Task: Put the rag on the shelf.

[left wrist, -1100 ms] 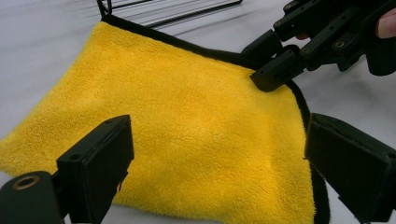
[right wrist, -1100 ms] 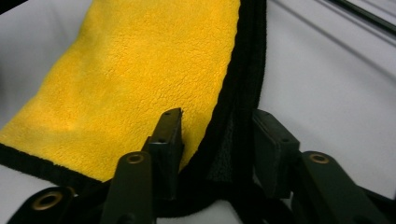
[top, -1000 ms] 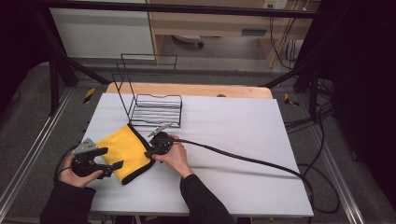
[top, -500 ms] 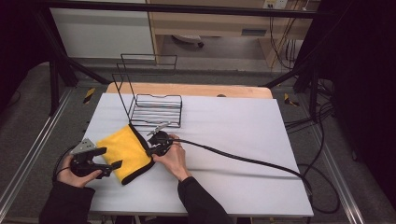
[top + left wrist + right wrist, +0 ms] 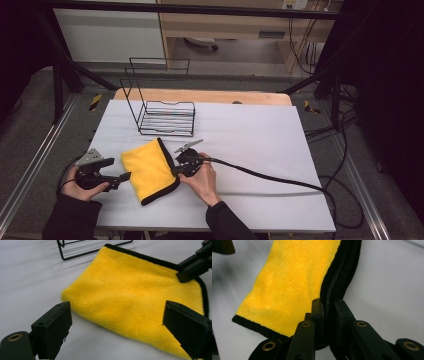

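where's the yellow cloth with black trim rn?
High view: the yellow microfibre cloth with black trim lies front-left on the white table, just before the black wire rack, between the open left gripper and right gripper, which pinches its black edge.

Lab recording bay, white desk (image 5: 250,135) inside a black metal frame (image 5: 65,70), loose cables (image 5: 345,120) right of the desk, bare floor around it

On the white surface (image 5: 250,130) I see a folded yellow cloth (image 5: 149,169) with a black edge lying between my two hands, a black wire rack (image 5: 166,116) standing just behind it. My right tongs (image 5: 176,170) sit at the cloth's black right edge, cable trailing off right. My left tongs (image 5: 124,176) sit at its left edge.
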{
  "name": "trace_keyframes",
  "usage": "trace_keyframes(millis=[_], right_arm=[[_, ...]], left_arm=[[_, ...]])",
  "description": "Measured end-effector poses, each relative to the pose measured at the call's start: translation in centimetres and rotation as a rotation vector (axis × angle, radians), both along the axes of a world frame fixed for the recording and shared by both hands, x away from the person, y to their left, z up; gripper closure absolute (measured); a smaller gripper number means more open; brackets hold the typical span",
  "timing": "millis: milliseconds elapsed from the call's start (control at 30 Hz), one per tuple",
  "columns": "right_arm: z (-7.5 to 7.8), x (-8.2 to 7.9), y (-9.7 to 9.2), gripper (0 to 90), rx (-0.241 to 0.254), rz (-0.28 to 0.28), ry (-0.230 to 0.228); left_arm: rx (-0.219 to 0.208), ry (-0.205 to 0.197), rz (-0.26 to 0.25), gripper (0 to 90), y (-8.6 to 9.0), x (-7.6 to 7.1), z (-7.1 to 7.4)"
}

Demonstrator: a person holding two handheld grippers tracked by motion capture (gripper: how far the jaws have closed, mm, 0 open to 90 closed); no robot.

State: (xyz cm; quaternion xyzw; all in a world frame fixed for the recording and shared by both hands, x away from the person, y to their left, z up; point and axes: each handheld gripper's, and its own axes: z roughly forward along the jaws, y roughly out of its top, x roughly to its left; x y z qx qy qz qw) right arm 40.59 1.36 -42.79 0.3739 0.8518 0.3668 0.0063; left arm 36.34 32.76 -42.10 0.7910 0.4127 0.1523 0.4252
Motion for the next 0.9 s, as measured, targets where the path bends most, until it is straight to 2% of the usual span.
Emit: trace_keyframes(millis=[200,333,400,467,533,700,800,900], right_arm=[[-0.8,-1.9,-2.3,77.9,0.011,-0.01,0.0],[-0.9,-1.5,-2.4,69.2,0.014,0.026,-0.032],[-0.6,-0.9,-2.4,62.0,0.031,0.043,-0.069],[-0.3,0.1,-2.4,52.2,0.046,0.035,-0.134],[0.0,1.3,-2.2,46.3,0.062,0.03,-0.169],[0.1,4.5,-0.6,42.6,0.042,0.025,-0.192],[-0.5,6.1,0.7,43.9,0.041,0.033,-0.175],[-1.3,7.3,1.8,46.4,0.015,0.039,-0.162]], left_arm=[[0.011,0.004,-0.005,8.8,-0.3,0.0,-0.1],[0.015,0.004,-0.01,8.5,-0.4,0.1,-0.2],[0.018,0.006,-0.011,8.4,-0.4,0.1,-0.3],[0.02,0.008,-0.01,8.2,-0.4,0.2,-0.3],[0.02,0.008,-0.01,7.9,-0.5,0.1,-0.4],[0.02,0.008,-0.013,7.8,-0.5,0.2,-0.4],[0.017,0.009,-0.012,7.7,-0.5,0.2,-0.4],[0.014,0.008,-0.011,7.7,-0.4,0.2,-0.4]])
